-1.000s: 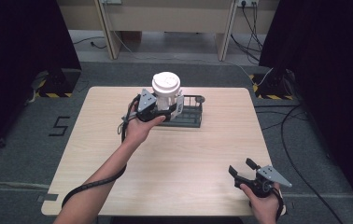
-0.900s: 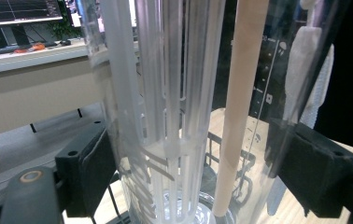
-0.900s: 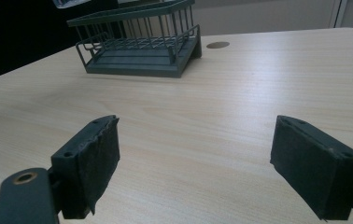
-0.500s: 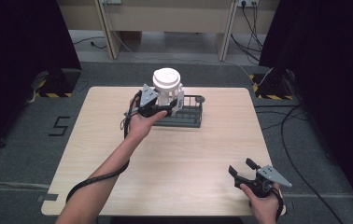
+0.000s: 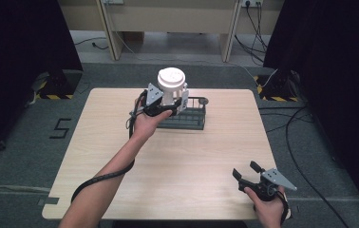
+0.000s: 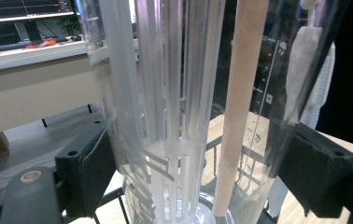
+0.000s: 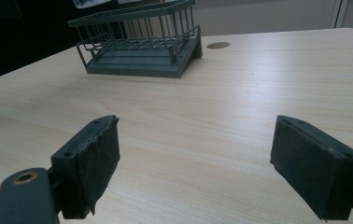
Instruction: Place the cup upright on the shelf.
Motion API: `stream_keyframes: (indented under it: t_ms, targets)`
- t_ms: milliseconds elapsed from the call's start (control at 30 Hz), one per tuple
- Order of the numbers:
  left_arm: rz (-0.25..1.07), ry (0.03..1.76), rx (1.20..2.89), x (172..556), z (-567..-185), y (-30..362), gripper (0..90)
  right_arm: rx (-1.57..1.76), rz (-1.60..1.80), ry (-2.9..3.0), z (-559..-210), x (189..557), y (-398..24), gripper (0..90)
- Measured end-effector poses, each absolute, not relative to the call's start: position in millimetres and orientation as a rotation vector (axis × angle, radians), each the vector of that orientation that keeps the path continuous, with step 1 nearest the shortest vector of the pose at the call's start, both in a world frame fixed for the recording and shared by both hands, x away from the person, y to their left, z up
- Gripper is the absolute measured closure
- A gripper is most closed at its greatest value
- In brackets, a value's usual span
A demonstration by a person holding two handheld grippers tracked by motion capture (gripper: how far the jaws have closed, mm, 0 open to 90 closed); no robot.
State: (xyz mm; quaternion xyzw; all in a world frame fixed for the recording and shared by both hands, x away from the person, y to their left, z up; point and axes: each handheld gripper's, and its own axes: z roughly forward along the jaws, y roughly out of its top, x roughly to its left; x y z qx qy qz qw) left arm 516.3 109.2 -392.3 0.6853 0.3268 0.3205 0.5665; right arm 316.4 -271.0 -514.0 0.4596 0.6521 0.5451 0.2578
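Observation:
My left gripper (image 5: 169, 105) is shut on a clear plastic jug (image 5: 172, 88) with a white lid, held upright over the left end of a dark wire rack (image 5: 191, 119) at the back of the table. In the left gripper view the jug (image 6: 179, 116) stands between both pads, with a white slotted insert inside it; the gripper (image 6: 198, 168) presses on its sides. My right gripper (image 5: 247, 171) is open above the table's front right part. In the right gripper view its jaws (image 7: 195, 158) stand wide apart with bare tabletop between them, and the rack (image 7: 142, 46) lies far ahead.
The light wooden table (image 5: 168, 166) has a round cable hole (image 5: 203, 100) right of the rack's far end. Cables run over the grey floor to the right, and black curtains hang on both sides.
My left gripper has carried the jug slightly to the right and farther back, over the rack. The right gripper has stayed in place.

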Motion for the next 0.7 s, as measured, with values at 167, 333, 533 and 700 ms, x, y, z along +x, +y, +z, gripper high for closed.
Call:
stream_keyframes:
  t_ms: [167,333,533,700]
  targets:
    - [0.755,0.781,1.608,520.6,-394.1,107.7,17.5,1.247,1.477,1.769,-514.0,316.3,-271.1,16.3]
    - [0.758,0.785,1.617,524.5,-395.9,104.2,17.5,1.248,1.480,1.771,-513.9,316.4,-271.1,16.3]
    - [0.760,0.792,1.619,529.8,-397.6,99.1,17.5,1.248,1.482,1.770,-513.9,316.3,-271.2,16.3]
    - [0.771,0.794,1.620,535.4,-399.8,94.0,17.5,1.241,1.480,1.769,-514.1,316.6,-271.7,16.2]
